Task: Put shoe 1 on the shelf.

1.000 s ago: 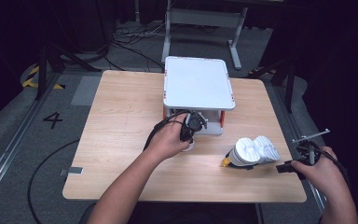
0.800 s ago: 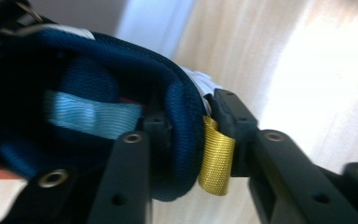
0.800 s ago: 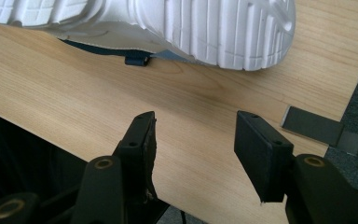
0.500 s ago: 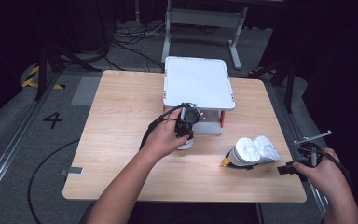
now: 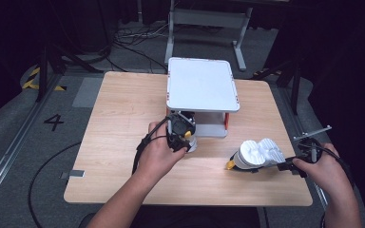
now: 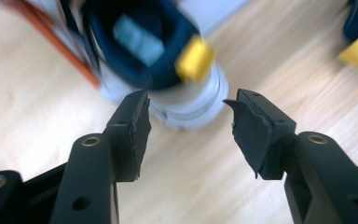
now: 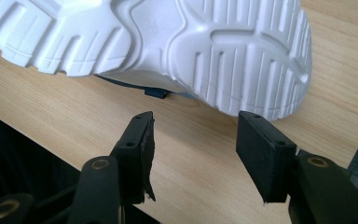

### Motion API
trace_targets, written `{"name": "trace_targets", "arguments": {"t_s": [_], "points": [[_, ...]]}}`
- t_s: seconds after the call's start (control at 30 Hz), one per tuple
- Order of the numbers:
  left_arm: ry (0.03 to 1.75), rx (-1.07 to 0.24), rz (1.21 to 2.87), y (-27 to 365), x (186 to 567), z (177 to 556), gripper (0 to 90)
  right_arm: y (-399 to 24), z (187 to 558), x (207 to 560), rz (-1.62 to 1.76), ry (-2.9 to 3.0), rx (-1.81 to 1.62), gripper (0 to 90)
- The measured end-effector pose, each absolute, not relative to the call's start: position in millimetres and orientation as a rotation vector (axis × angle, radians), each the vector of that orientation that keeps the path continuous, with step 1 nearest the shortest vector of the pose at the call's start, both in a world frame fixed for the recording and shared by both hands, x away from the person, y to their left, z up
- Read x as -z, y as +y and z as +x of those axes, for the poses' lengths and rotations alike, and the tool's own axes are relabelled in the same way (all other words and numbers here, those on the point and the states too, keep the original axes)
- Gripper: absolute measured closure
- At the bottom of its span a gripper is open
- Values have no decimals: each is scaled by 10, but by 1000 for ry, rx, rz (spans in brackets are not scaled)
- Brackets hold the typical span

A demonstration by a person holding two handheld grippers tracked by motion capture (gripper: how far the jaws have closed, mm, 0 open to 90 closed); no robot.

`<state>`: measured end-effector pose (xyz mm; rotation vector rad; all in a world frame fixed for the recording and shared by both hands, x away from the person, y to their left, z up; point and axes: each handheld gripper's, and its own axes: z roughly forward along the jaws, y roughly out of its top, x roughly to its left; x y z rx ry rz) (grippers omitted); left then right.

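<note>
Where the shelf's (image 5: 202, 91) front edge meets the table (image 5: 119, 118), 1 shoe (image 5: 186, 133) stands just beside the left gripper (image 5: 180, 130), at about 12 o'clock from the left hand (image 5: 160, 154) in the high view. Seen from the left gripper view, this shoe (image 6: 161, 56) is dark blue with a yellow tab and a white sole, its opening facing the camera, and it is blurred; the left gripper (image 6: 186, 119) has its jaws spread apart with the shoe's sole just ahead of them, and nothing lies between the pads. A second shoe (image 5: 254, 154) lies on its side at about 3 o'clock from the first, well apart from it, its white sole turned toward the right gripper (image 5: 290, 164) and a yellow tip at its 9 o'clock end. From the right gripper view, that ribbed white sole (image 7: 168, 42) fills the upper part, with a sliver of blue upper showing beneath it against the wood; the right gripper (image 7: 196, 140) hangs over the table near its edge, jaws parted and empty, just short of the sole. The right hand (image 5: 325, 166) holds its gripper at the table's 4 o'clock corner. The shelf is a white tray on short red and white legs, at the table's 12 o'clock side. Cables (image 5: 138, 40) lie on the grey floor beyond, and a number 4 (image 5: 53, 122) is marked on the floor at 9 o'clock from the table.
</note>
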<state>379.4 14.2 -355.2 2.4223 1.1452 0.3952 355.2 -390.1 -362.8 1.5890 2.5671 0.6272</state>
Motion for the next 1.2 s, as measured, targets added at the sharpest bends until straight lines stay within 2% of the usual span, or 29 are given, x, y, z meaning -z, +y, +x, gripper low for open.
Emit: {"name": "trace_targets", "arguments": {"t_s": [0.2,0.27,0.33,0.43,0.53,0.67,0.77,1.0,1.2], "points": [[1210,-348,2428,96,3747,3799,525,-3907,3564,3598,1577,2563,-644,473],[1223,-333,2396,89,3801,3809,582,-3913,3565,3597,1578,2561,-648,472],[1227,-330,2370,79,3848,3825,707,-3926,3567,3605,1575,2564,-644,471],[1229,-322,2354,48,3882,3837,733,-3928,3563,3603,1580,2561,-647,471],[1220,-302,2354,-8,3943,3864,749,-3935,3560,3610,1583,2557,-648,469],[1218,-339,2341,-13,4012,3953,779,-3929,3553,3612,1585,2560,-643,469],[1203,-327,2276,18,4014,4043,803,-3930,3539,3614,1585,2557,-641,469],[1226,-365,2230,61,4057,4189,809,-3975,3503,3622,1603,2544,-635,468],[1223,-469,2211,78,4143,4357,779,-4014,3453,3636,1620,2533,-631,467]]}}
